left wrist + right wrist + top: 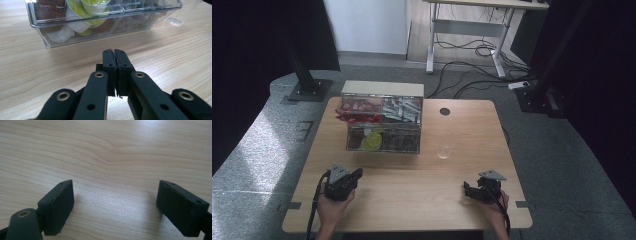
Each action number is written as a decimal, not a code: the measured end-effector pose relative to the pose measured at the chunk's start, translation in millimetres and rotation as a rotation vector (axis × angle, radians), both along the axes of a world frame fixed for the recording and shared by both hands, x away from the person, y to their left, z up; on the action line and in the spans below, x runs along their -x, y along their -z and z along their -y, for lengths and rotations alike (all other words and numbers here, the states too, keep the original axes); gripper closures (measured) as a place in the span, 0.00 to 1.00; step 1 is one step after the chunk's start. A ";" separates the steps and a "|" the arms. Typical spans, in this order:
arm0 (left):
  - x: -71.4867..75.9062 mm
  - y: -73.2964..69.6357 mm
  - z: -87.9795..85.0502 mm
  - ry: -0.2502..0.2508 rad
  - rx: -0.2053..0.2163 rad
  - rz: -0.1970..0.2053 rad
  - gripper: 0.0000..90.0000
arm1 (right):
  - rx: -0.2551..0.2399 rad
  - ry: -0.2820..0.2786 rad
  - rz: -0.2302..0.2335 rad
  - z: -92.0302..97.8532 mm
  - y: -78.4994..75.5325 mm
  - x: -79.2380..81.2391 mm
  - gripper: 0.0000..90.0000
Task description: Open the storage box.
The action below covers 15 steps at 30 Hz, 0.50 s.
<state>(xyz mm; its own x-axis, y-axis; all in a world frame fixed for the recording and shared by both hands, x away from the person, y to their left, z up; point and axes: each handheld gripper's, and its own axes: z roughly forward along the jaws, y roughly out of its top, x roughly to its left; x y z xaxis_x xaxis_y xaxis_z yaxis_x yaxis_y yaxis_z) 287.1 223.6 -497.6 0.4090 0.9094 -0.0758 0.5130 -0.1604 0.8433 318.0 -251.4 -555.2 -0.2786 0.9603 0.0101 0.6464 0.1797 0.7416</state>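
A light wooden table (412, 195) carries everything, and a person's two hands come in at its near edge, each holding a gripper. The biggest thing on it is a clear plastic organiser box (382, 122), standing ahead of the left gripper (358, 174) and a little to its right, well apart from it; its compartments hold red packets at the back, pale sachets beside them, and coffee capsules (82, 15) with yellow-green and white shells in the front row (the left gripper view shows these through the clear front wall). The left gripper rests low over the wood with its jaws pressed together, nothing between them. The right gripper (466, 190) sits near the table's near right corner, its jaws spread wide over bare wood grain, empty. A small clear glass (443, 151) stands ahead of the right gripper and to its left, just beside the organiser's right end; in the left gripper view it appears at the far right, past the box. Farther ahead of the right gripper, near the table's far edge, is a dark round cable hole (445, 111).
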 end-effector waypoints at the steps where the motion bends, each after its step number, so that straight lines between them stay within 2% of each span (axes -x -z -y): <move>1: -0.3 -0.5 -0.4 0.002 0.001 -0.004 0.99 | 0.000 0.000 0.000 0.0 0.0 0.0 0.17; 5: -4.2 -4.0 1.2 0.013 -0.021 -0.003 1.00 | -0.001 0.003 0.001 -0.1 0.0 -0.5 0.17; 12: -13.1 -16.9 -4.6 0.010 0.000 0.015 1.00 | 0.001 0.011 0.004 -0.4 -0.1 -0.5 0.18; 15: -15.4 -19.5 -5.8 0.000 -0.006 0.021 1.00 | -0.001 0.016 0.004 -0.5 -0.2 -0.4 0.19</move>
